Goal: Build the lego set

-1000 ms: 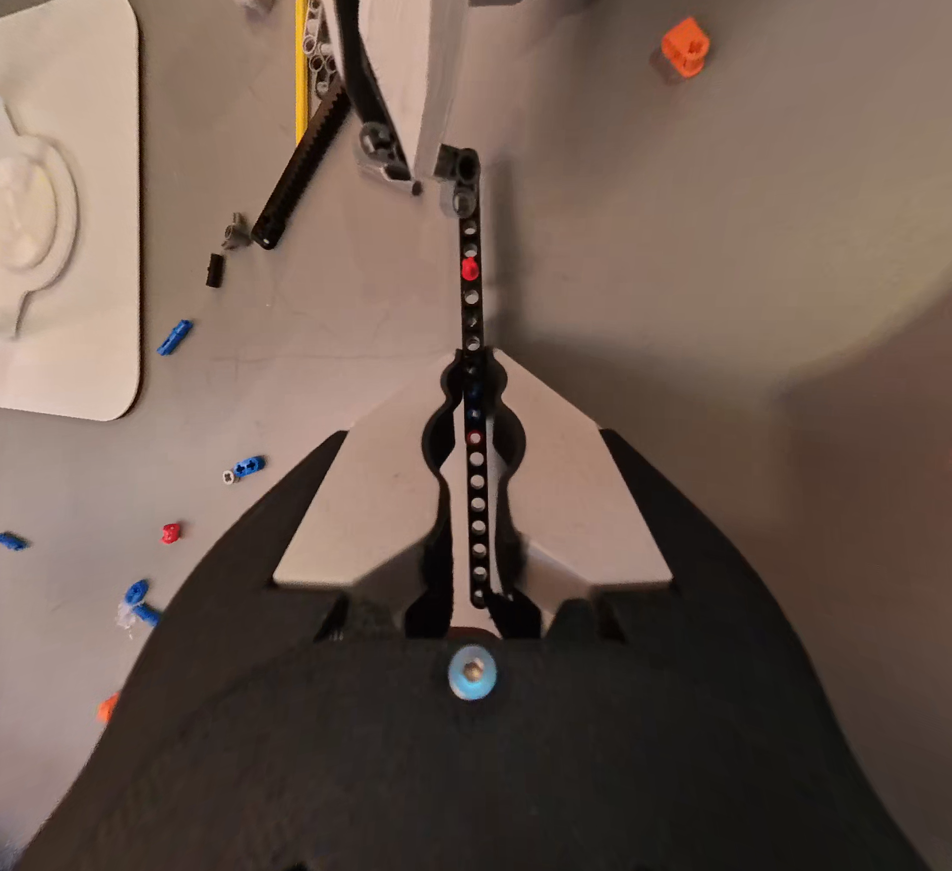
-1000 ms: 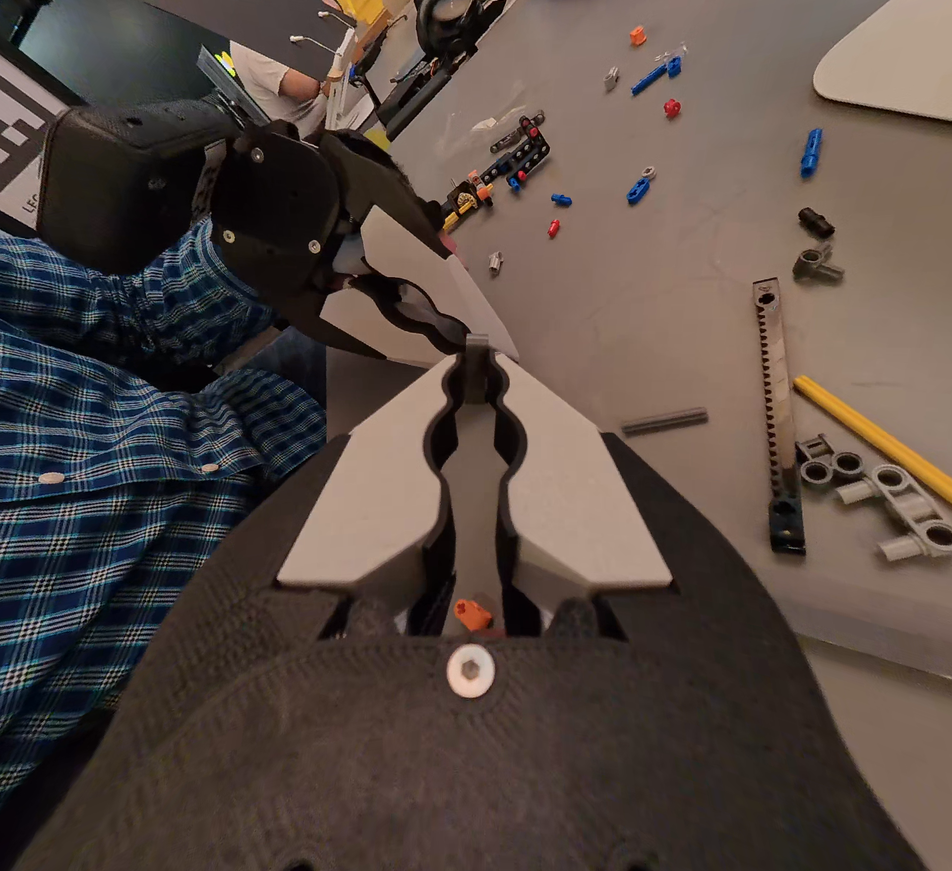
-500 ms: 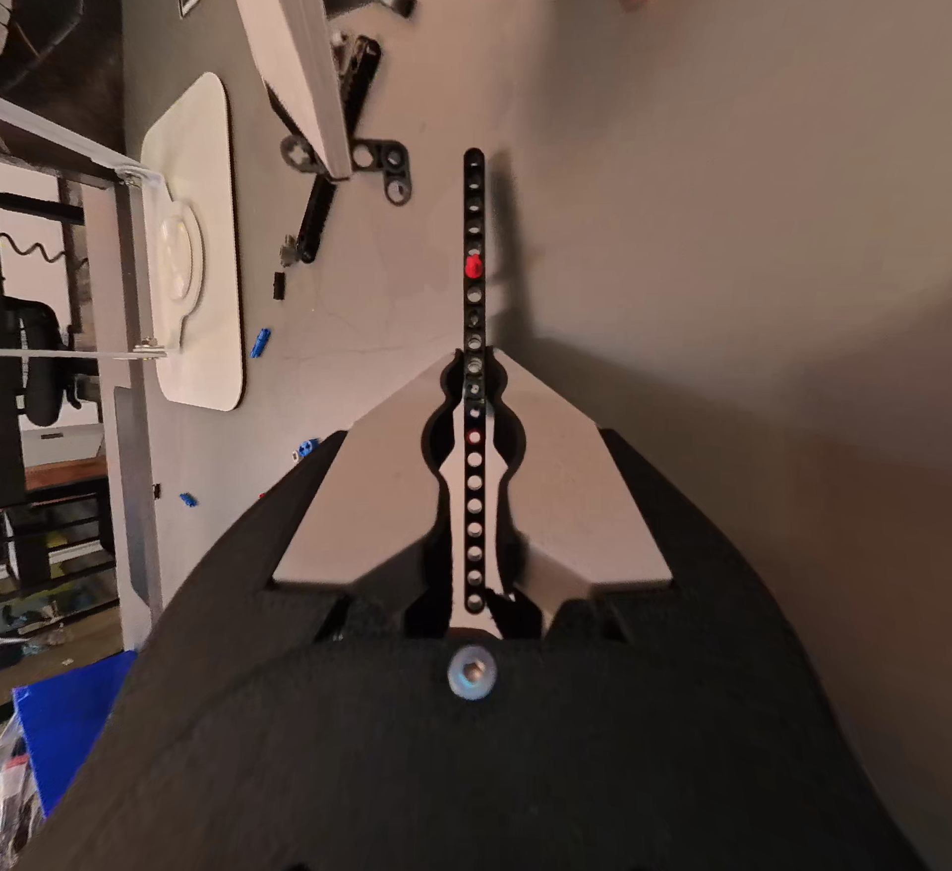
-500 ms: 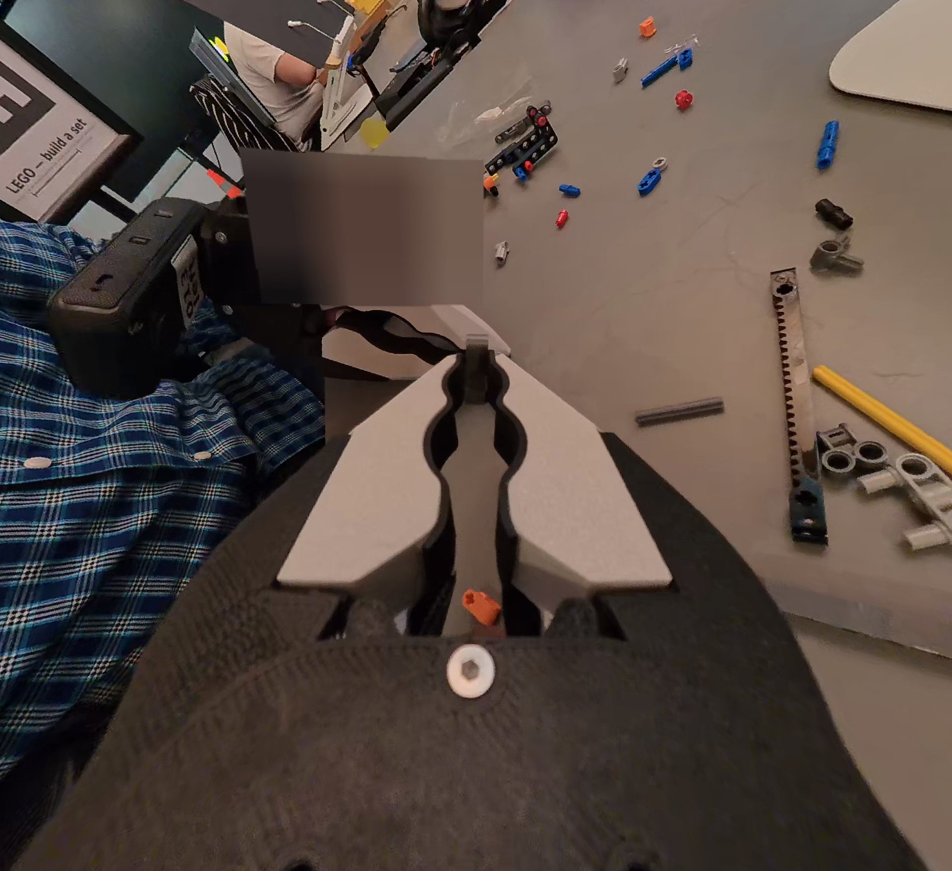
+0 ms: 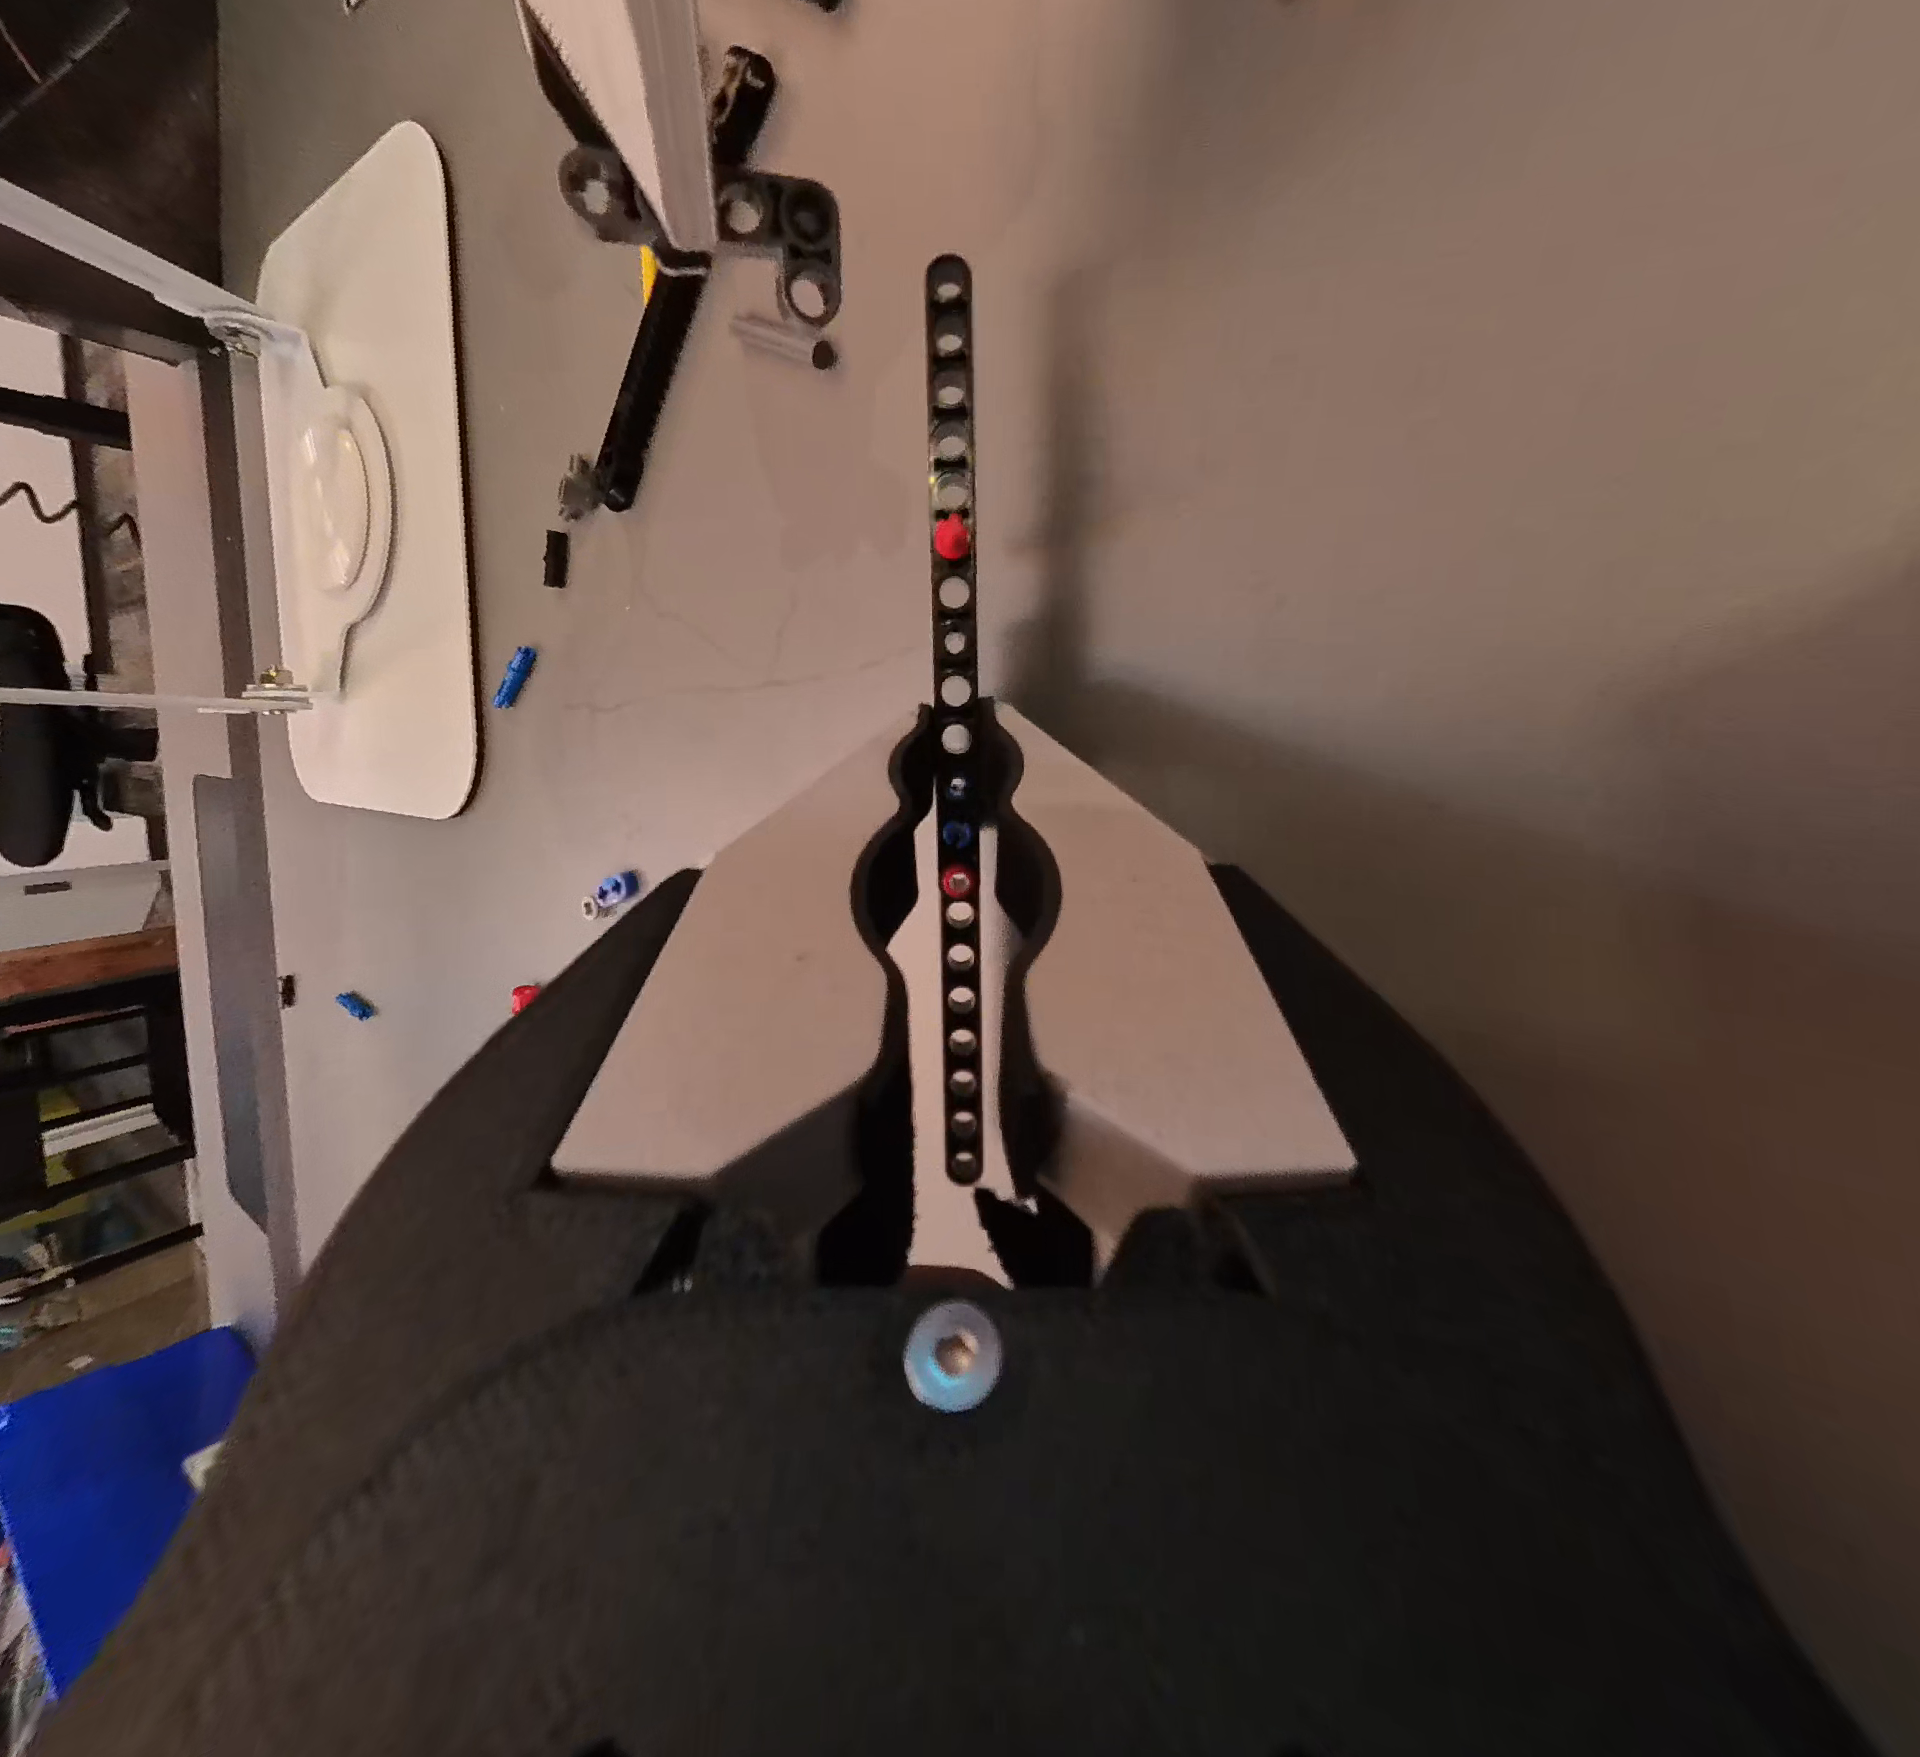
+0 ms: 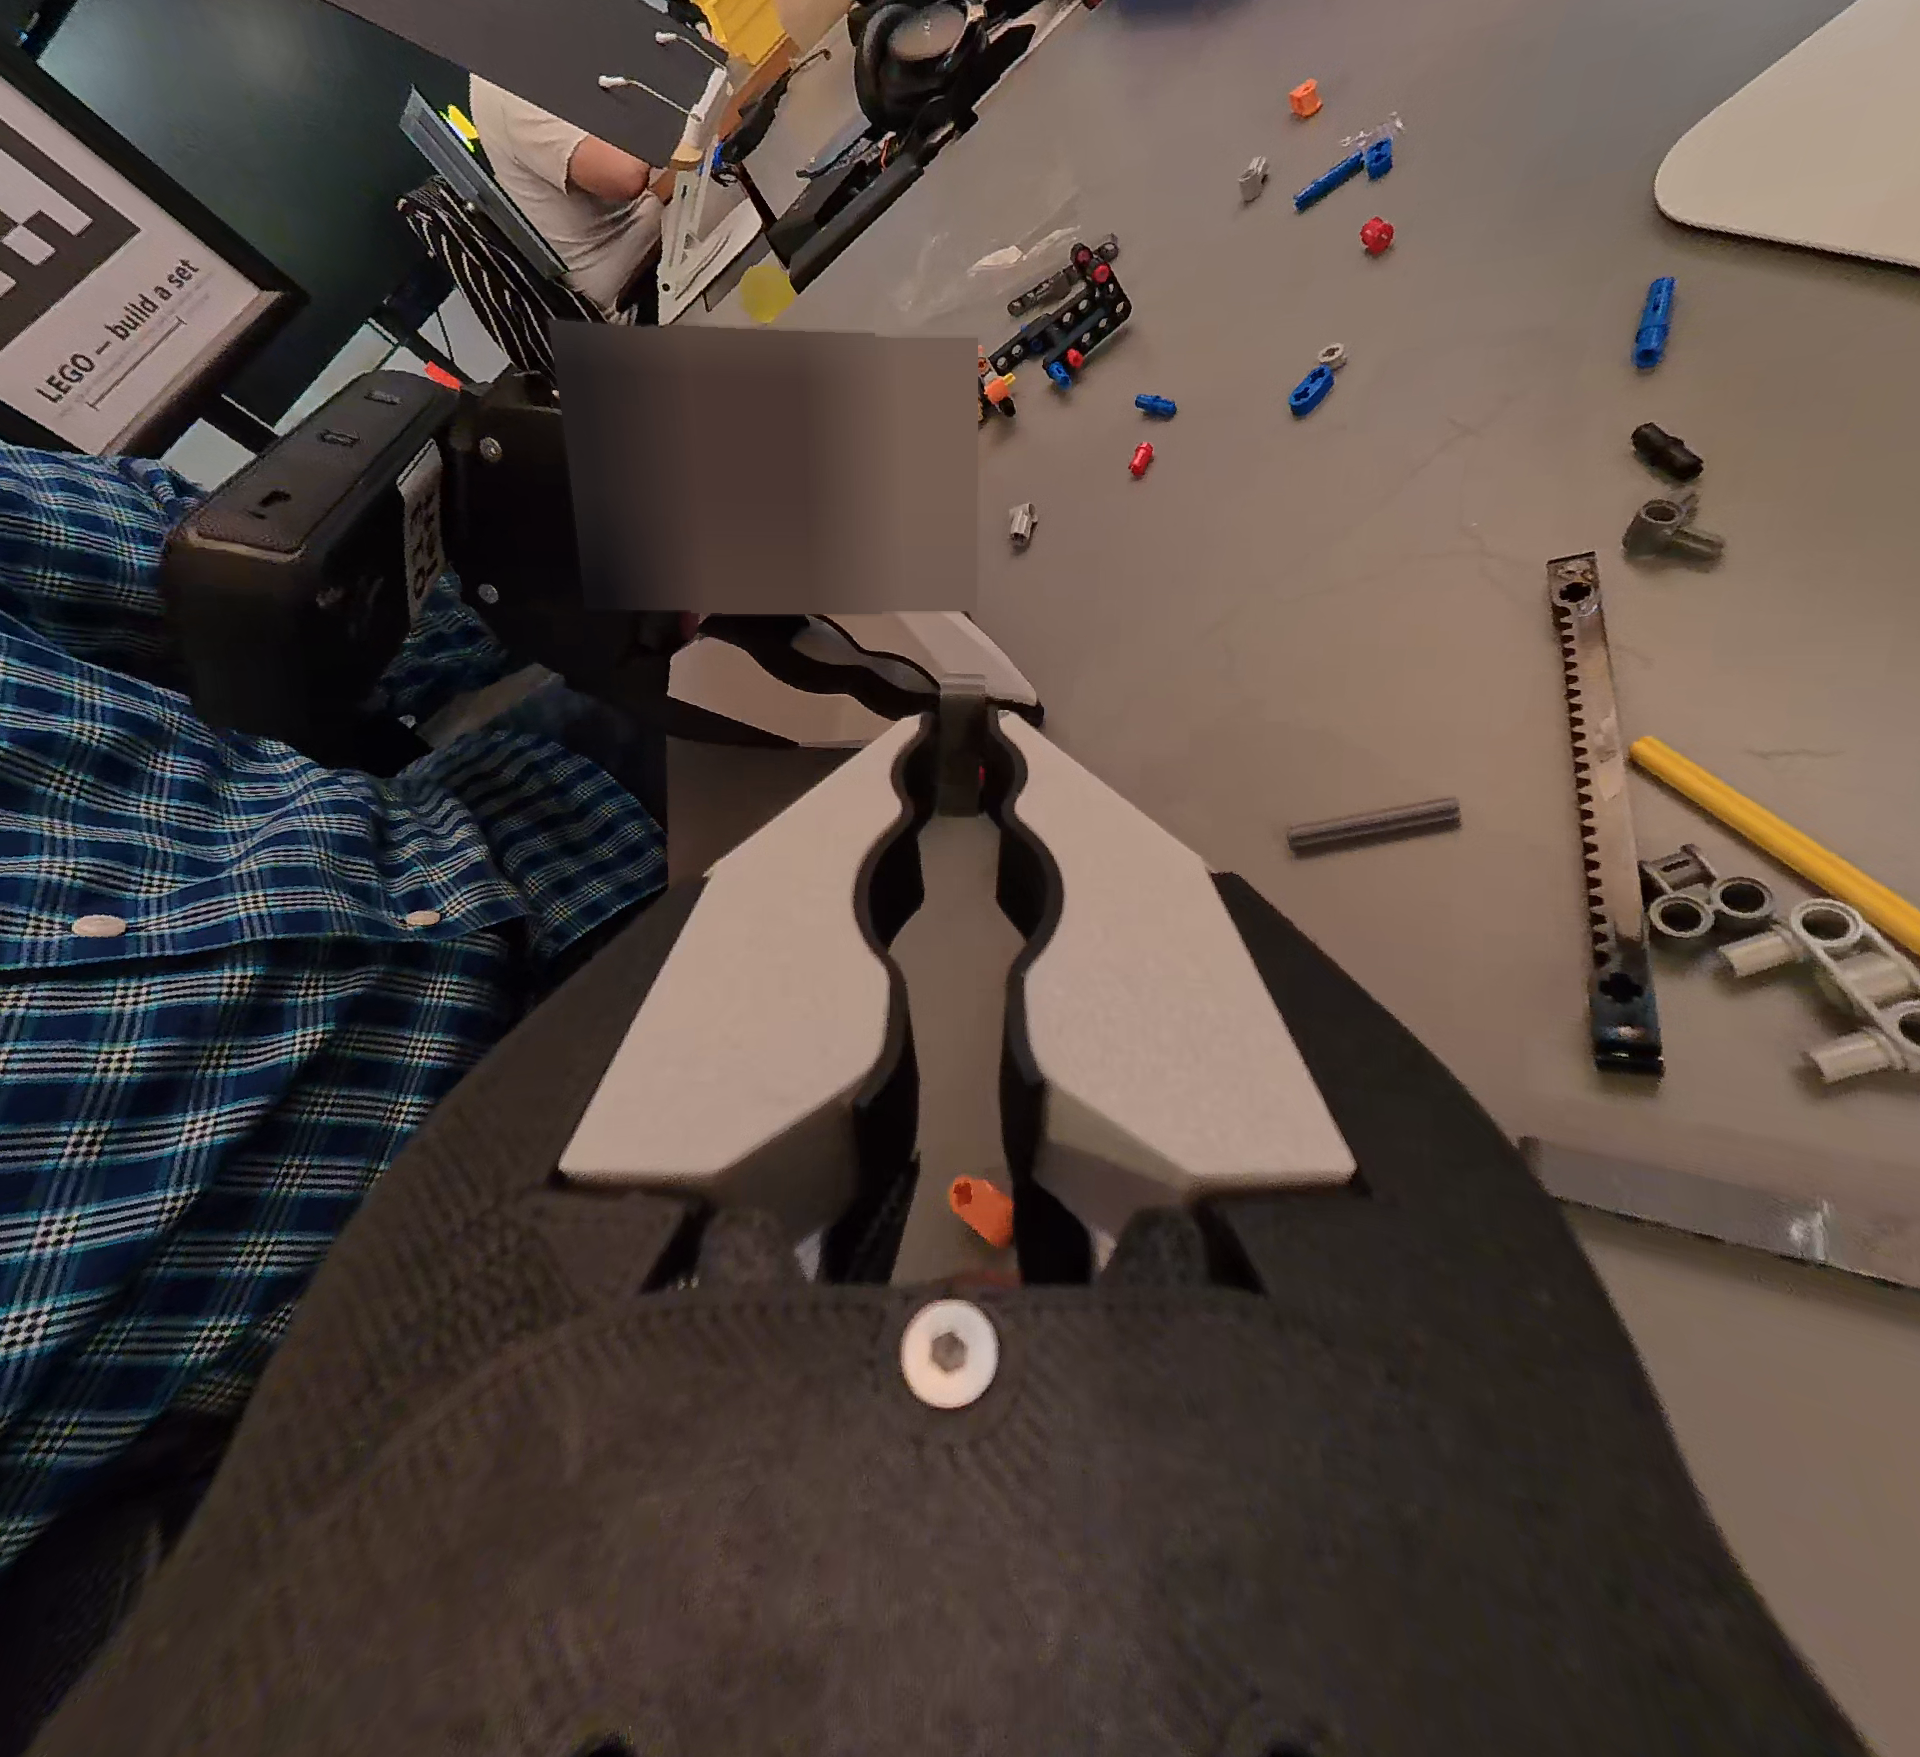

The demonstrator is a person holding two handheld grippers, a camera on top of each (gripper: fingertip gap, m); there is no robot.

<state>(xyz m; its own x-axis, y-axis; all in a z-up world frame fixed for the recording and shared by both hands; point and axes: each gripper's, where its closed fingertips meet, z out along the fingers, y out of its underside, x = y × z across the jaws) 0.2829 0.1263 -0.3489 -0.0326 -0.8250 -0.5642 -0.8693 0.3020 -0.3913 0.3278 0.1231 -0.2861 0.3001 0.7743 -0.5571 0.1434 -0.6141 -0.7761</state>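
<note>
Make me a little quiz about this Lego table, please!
1. True or false: the left gripper holds a long black beam with holes.
2. What colour is the peg stuck in that beam: A green, B red, C white?
3. Fill in: the toothed black bar lies beside a ______ stick.

Key: 1 true. 2 B. 3 yellow.
</note>
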